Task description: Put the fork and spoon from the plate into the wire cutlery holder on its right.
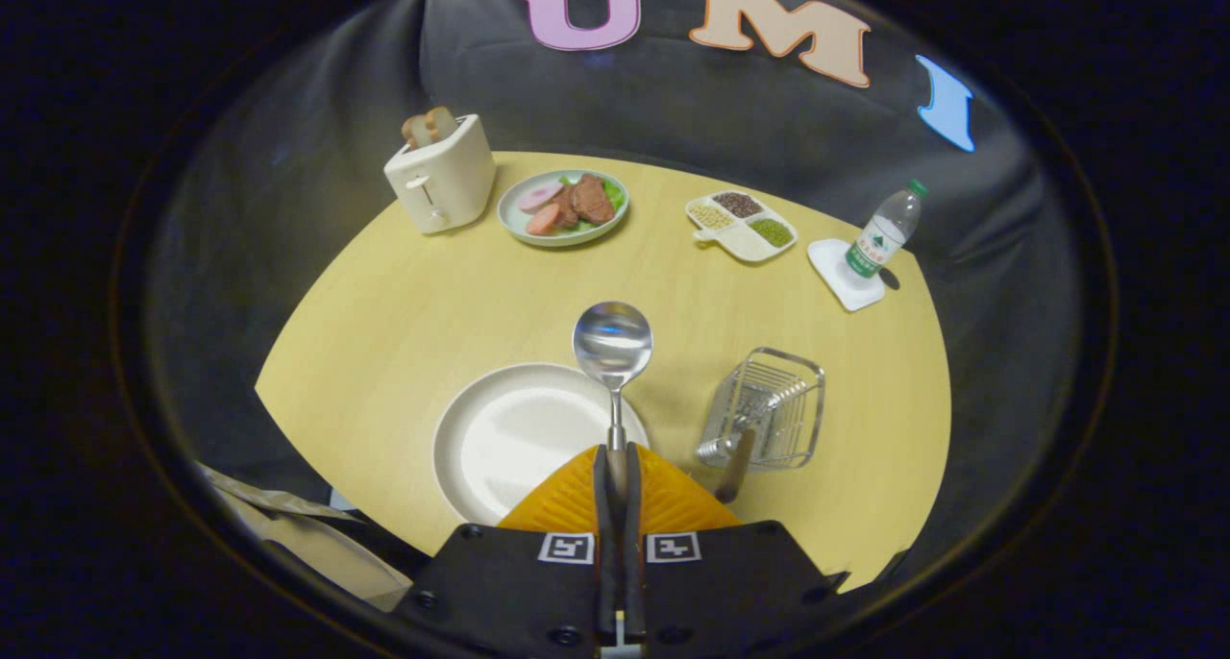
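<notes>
Your gripper [616, 452] has both fingers clamped on the handle of the shiny metal spoon [612, 344], whose bowl stands just ahead of the fingertips, above the far rim of the round cream plate [500, 438]. To the right of the fingers sits the wire cutlery holder [769, 409], a brown-handled utensil [736, 465] already leaning in it. Far beyond, the clear water bottle [884, 229] wears a green label too small to read.

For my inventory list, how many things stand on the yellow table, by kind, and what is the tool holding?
Dishes: 4
Cutlery: 2
Wire cutlery holder: 1
Cream toaster: 1
Clear plastic water bottle: 1
Total: 9
The tool is shut on the silver metal spoon, above the empty round cream plate.
</notes>
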